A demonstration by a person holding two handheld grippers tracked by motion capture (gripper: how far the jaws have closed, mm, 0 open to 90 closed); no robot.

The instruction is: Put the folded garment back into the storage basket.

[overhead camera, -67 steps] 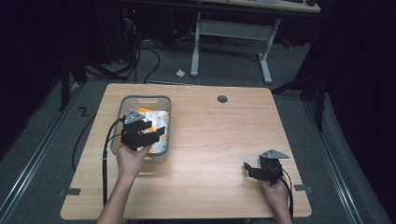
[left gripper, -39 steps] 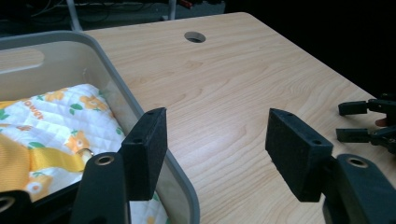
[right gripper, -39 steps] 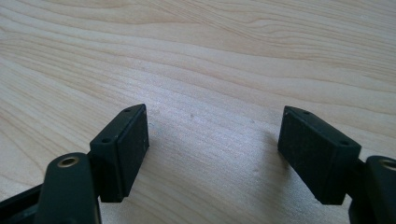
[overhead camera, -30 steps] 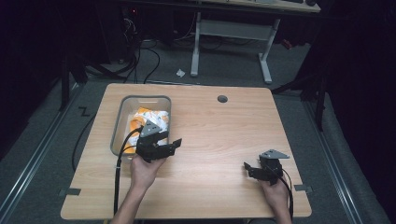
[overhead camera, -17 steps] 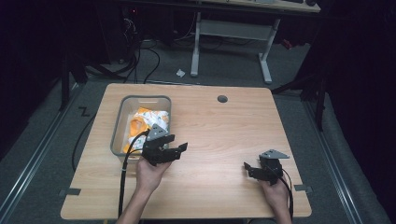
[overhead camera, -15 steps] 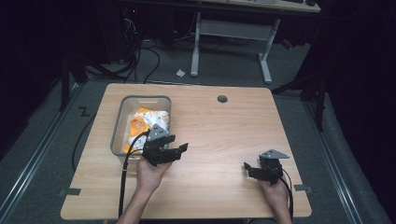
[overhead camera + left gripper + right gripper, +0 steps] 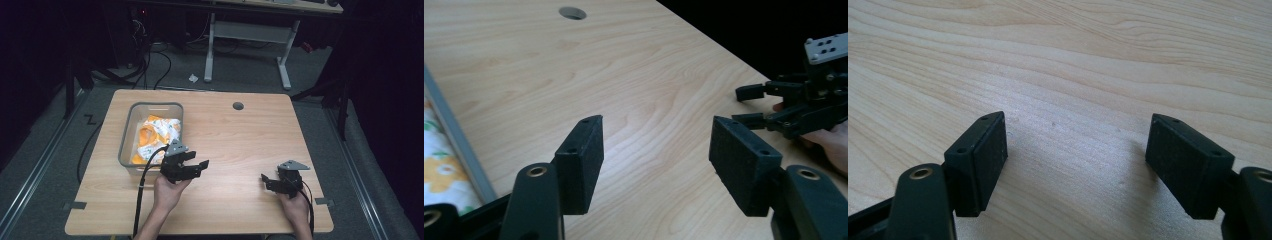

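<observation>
A grey plastic bin (image 7: 150,105) stands on the left half of the wooden table (image 7: 235,135) and holds an orange-and-white patterned cloth (image 7: 157,132). My left gripper (image 7: 200,168) hovers just off the bin's near right corner, jaws pointing right, open and empty. In the left gripper view its jaws (image 7: 656,130) frame bare wood, with the bin's rim (image 7: 454,135) and the cloth (image 7: 436,167) at the left edge. My right gripper (image 7: 266,181) rests low near the front right of the table, open, nothing between its jaws (image 7: 1078,122). It also appears farther off as the right gripper (image 7: 744,106).
A round cable hole (image 7: 238,106) sits in the tabletop toward the far edge. The left gripper's cable (image 7: 142,190) runs back over the near table edge. Beyond the table are desk legs (image 7: 210,50) and floor cables in the dark.
My left gripper has come out from over the bin, moving right and toward the near edge and sinking lower, with jaws open and empty. The right gripper has stayed put.
</observation>
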